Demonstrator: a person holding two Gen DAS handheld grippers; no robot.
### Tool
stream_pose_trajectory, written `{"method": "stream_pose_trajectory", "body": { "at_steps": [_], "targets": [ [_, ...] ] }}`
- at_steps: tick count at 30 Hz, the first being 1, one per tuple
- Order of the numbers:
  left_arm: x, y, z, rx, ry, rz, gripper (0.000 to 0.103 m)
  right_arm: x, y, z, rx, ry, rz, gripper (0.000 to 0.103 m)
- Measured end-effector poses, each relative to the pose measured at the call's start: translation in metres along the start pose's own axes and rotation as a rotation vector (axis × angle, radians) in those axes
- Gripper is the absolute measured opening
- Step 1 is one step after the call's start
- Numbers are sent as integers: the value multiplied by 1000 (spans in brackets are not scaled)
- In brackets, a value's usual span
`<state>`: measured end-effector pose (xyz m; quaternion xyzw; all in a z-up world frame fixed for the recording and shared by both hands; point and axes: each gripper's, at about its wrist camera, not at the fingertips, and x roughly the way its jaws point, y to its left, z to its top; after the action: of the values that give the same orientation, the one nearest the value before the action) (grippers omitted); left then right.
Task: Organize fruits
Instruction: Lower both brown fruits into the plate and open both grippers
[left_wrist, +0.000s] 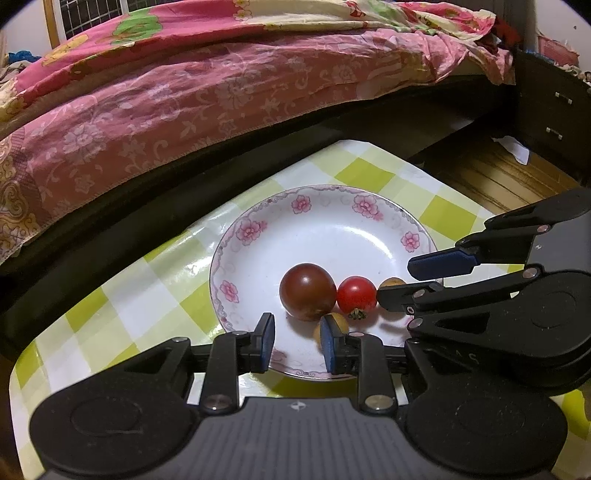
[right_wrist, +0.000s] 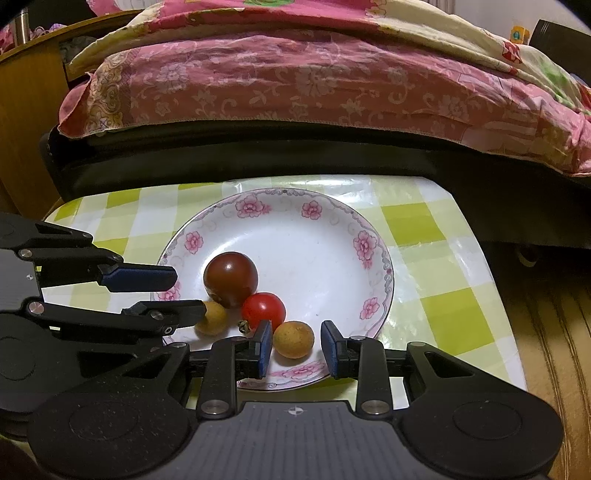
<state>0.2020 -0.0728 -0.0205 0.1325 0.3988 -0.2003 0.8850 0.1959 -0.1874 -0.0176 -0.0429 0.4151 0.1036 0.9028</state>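
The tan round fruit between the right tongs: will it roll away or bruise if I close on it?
The tan round fruit looks nearly spherical on a glossy plate, so it will probably roll if nudged off-centre. Its matte, speckled skin suggests a fair grip. It looks small and probably light; the open right tongs already straddle it, so close gently.

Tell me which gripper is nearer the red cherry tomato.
Right. The right gripper has one finger almost touching the red cherry tomato, which sits just ahead-left of it. The left gripper is a little farther, with the tomato ahead-right.
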Motion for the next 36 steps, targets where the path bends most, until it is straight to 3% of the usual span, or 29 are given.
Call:
{"method": "stream_pose_trajectory", "body": {
  "at_steps": [36],
  "targets": [
    [-19,6,0,-8,-39,-3,36,-10,2,2,-5,-31,-18,30]
  ]
}}
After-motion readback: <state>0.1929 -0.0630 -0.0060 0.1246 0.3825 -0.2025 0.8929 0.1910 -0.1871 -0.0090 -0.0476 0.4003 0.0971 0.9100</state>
